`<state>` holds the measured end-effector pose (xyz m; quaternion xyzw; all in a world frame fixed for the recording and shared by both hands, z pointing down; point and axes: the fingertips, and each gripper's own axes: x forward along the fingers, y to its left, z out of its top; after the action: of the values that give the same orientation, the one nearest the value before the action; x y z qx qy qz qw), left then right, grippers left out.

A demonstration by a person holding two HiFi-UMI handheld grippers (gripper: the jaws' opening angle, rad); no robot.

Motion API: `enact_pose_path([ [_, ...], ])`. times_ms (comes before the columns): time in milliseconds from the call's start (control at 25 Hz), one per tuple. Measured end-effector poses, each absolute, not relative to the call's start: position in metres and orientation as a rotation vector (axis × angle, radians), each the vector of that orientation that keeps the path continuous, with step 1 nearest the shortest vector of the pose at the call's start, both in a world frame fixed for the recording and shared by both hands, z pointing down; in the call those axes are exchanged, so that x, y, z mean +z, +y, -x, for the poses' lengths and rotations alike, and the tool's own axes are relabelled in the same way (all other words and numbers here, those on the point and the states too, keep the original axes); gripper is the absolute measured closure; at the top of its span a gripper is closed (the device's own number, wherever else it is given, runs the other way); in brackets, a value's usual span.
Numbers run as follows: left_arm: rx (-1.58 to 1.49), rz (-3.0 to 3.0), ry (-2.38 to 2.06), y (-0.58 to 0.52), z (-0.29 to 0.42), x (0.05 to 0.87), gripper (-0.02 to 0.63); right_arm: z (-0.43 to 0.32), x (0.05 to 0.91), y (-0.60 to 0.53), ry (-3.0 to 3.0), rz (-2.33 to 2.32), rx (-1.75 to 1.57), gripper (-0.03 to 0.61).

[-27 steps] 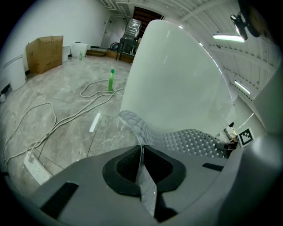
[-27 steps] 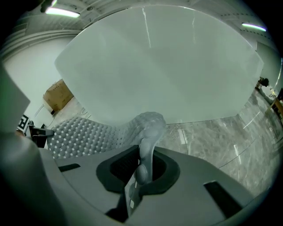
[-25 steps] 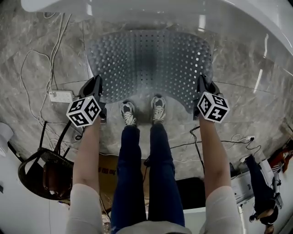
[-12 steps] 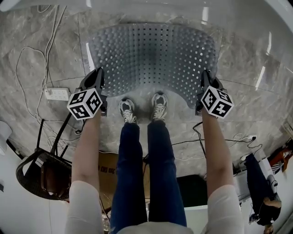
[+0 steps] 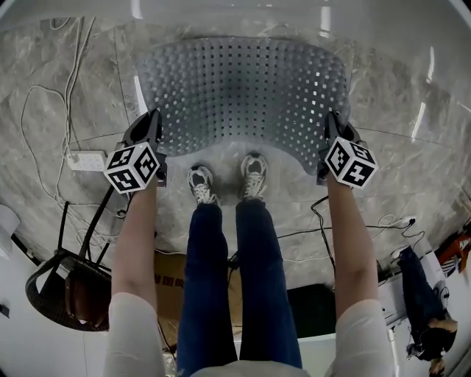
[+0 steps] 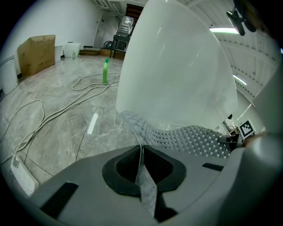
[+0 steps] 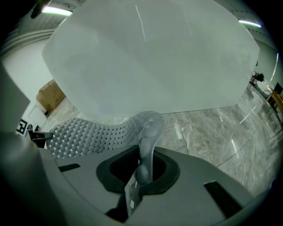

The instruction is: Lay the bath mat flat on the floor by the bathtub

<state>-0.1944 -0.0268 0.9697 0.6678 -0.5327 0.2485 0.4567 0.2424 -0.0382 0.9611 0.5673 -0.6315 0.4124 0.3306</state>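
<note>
Against the bathtub's (image 5: 243, 13) white outer wall, on the grey marble floor (image 5: 401, 173), the bath mat (image 5: 243, 92) is spread out. It is grey and dotted with small holes. Its far edge is down by the foot of the tub, and its two near corners are raised off the floor.

The left gripper (image 5: 152, 118) pinches the near left corner. In the left gripper view its jaws (image 6: 142, 152) are nearly together, with only the thin edge of the mat (image 6: 190, 139) between the pads. The right gripper (image 5: 333, 119) has the near right corner the same way. In the right gripper view its jaws (image 7: 143, 164) are clamped narrowly on a studded strip of the mat (image 7: 88, 134). Between the two grips the near edge sags in a curve just in front of the person's shoes (image 5: 200, 184).

Only the tub's outside (image 6: 177, 66) and rim show, so what it holds cannot be told.

A cardboard box (image 6: 37, 53) stands far off near the wall in the left gripper view, its top flaps closed over whatever is inside. A green bottle (image 6: 105, 70) stands upright on the floor nearer the tub, beside looped white cables (image 6: 88, 84). A power strip (image 5: 86, 160) lies on the floor left of the left gripper, and a dark chair (image 5: 55, 283) stands behind it.
</note>
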Motion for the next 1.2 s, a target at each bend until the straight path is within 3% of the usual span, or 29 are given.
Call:
enact_pose_path([
  [1200, 0.849, -1.469, -1.405, -0.022, 0.245, 1.080, 0.563, -0.294, 1.073, -0.035, -1.497, -1.462, 0.958, 0.537],
])
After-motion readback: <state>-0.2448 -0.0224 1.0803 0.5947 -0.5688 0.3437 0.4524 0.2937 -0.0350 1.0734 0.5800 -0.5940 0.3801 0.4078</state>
